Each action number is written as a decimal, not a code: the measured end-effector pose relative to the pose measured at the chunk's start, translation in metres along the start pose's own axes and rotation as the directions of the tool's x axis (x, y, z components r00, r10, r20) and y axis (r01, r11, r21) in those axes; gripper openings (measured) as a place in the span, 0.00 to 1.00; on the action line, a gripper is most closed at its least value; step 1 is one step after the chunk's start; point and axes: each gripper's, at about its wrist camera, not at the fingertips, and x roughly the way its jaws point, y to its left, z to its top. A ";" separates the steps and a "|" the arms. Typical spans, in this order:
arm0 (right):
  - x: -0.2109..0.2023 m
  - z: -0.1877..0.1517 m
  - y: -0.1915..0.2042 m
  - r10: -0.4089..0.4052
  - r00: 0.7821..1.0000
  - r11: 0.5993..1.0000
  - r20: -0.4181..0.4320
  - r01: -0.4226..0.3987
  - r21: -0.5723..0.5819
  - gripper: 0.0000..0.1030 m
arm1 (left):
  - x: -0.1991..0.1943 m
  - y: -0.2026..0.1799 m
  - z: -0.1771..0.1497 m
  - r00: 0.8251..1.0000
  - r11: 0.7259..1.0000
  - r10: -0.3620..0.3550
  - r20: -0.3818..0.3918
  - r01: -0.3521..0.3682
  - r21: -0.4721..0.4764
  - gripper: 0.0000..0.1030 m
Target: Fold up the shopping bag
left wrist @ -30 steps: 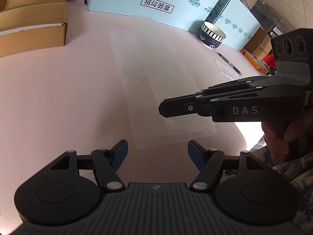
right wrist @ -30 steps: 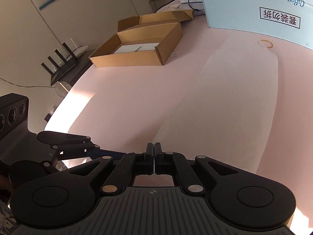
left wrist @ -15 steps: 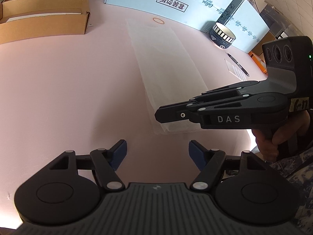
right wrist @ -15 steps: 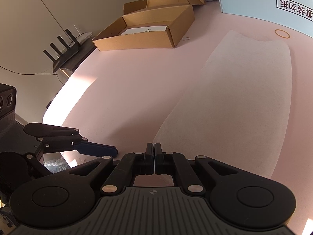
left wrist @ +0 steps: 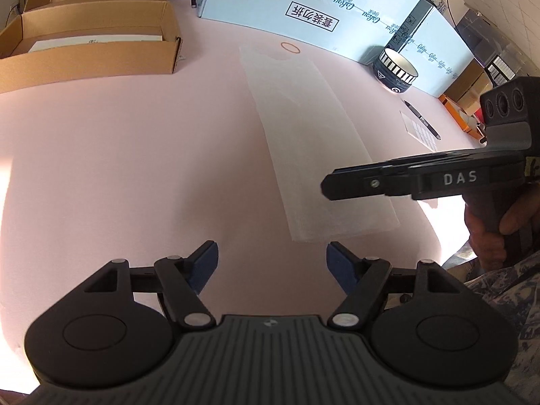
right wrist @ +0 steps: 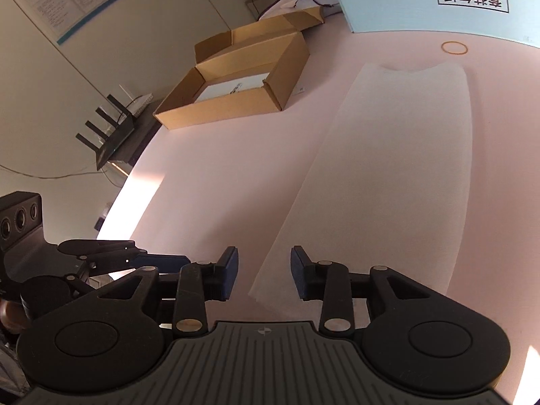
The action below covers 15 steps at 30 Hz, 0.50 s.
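The white translucent shopping bag [left wrist: 310,128] lies flat on the pink table as a long narrow strip, folded lengthwise; it also shows in the right wrist view [right wrist: 388,175]. My left gripper [left wrist: 271,265] is open and empty, just short of the bag's near end. My right gripper [right wrist: 265,271] is open and empty, its jaws astride the bag's near left corner. From the left wrist view the right gripper [left wrist: 341,182] hovers over the bag's near right edge.
Open cardboard boxes [left wrist: 87,50] stand at the far left, also in the right wrist view [right wrist: 236,81]. A light blue box [left wrist: 310,10] stands behind the bag, with a rubber band [left wrist: 290,47] before it. A striped bowl [left wrist: 396,69], a pen [left wrist: 422,118] and a card sit right.
My right gripper was shut and has opened. Both gripper views have drawn back, so the bag's near end now lies ahead of the fingers. The bag lies narrower than one second ago.
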 end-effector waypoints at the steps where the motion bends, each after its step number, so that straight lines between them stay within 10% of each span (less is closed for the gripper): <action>1: -0.007 0.000 -0.006 -0.022 0.999 0.999 0.038 0.021 0.027 0.24 | -0.003 0.000 0.006 1.000 1.000 0.002 0.026 -0.002 0.005 0.64; 8: -0.038 0.009 -0.049 -0.259 0.930 0.962 0.263 0.222 0.162 0.03 | 0.038 -0.025 0.088 0.963 0.994 -0.102 0.251 0.089 0.060 0.53; 15: -0.023 0.028 -0.073 -0.266 0.906 0.964 0.329 0.250 0.090 0.03 | 0.129 -0.034 0.116 0.989 0.996 -0.008 0.149 -0.005 0.089 0.22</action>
